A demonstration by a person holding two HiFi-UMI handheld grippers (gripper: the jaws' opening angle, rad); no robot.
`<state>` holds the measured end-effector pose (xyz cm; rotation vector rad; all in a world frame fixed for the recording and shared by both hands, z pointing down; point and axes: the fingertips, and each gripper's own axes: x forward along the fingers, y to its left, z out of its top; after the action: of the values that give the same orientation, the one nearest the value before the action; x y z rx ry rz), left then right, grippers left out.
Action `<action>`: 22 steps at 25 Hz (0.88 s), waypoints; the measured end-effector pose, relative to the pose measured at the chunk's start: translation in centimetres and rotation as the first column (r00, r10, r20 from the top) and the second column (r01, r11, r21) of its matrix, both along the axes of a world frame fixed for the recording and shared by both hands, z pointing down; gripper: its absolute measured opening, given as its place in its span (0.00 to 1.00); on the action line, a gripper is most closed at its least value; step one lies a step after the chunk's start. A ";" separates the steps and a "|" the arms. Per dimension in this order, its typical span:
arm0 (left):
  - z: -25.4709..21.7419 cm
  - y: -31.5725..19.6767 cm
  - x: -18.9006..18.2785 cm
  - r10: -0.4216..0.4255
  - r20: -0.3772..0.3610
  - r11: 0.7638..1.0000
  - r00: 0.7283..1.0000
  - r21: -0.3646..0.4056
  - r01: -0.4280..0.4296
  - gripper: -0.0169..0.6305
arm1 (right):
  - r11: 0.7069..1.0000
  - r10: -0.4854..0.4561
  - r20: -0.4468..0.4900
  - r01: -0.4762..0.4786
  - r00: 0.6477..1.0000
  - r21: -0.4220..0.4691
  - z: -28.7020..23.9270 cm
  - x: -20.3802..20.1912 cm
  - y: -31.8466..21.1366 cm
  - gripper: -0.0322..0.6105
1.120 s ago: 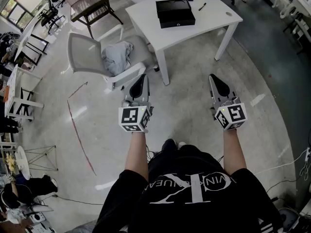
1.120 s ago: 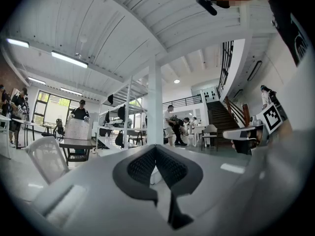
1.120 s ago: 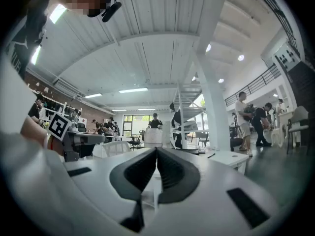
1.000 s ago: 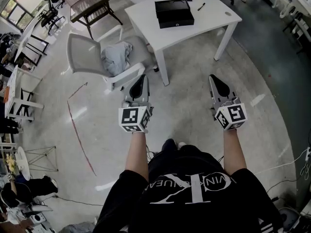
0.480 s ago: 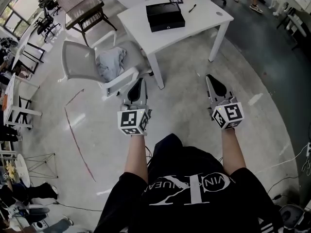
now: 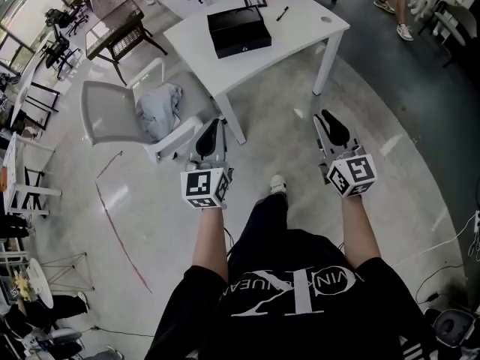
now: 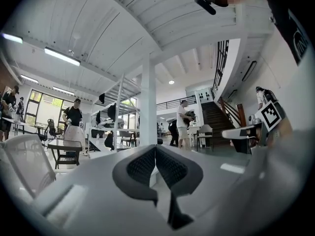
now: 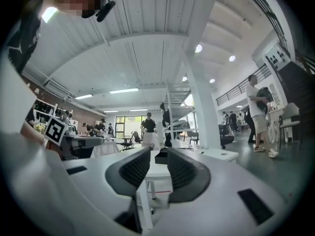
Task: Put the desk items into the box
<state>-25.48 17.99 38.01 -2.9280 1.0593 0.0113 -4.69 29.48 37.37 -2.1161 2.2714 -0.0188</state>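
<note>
close in on the table [image 6: 307, 34] squarely before you reach: the box [image 6: 238, 31] sits mid-table, the pen [image 6: 282, 13] by its far edge. both forearms point ahead, well short of it. your left gripper [image 6: 209, 135] is pressed together, empty; your right gripper [image 6: 332, 126] is opening on nothing.

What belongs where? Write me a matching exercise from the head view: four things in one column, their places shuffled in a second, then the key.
Things:
1. black rectangular box
2. crumpled grey cloth
3. slim black pen
4. white mesh-back chair

Places:
A. on the chair's seat
B. on the floor, left of the white table
C. on the table top, right of the box
D. near the middle of the table top

Pairs: 1-D, 2-A, 3-C, 4-B
</note>
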 end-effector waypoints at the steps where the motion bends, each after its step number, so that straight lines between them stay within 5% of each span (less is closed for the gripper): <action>1: 0.2 -0.7 0.7 0.007 -0.001 1.000 1.000 -0.001 -0.007 0.04 | 1.000 0.001 0.002 -0.001 1.000 -0.001 0.1 0.5 -0.6 0.16; 22: 0.7 -16.3 15.6 0.064 -0.012 0.998 0.998 -0.020 -0.064 0.04 | 0.999 0.031 0.015 -0.030 0.999 -0.045 1.0 14.1 -15.4 0.18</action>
<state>-9.84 1.73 38.69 -2.9823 0.9720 0.0186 9.41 14.12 38.39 -2.1638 2.2507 -0.0867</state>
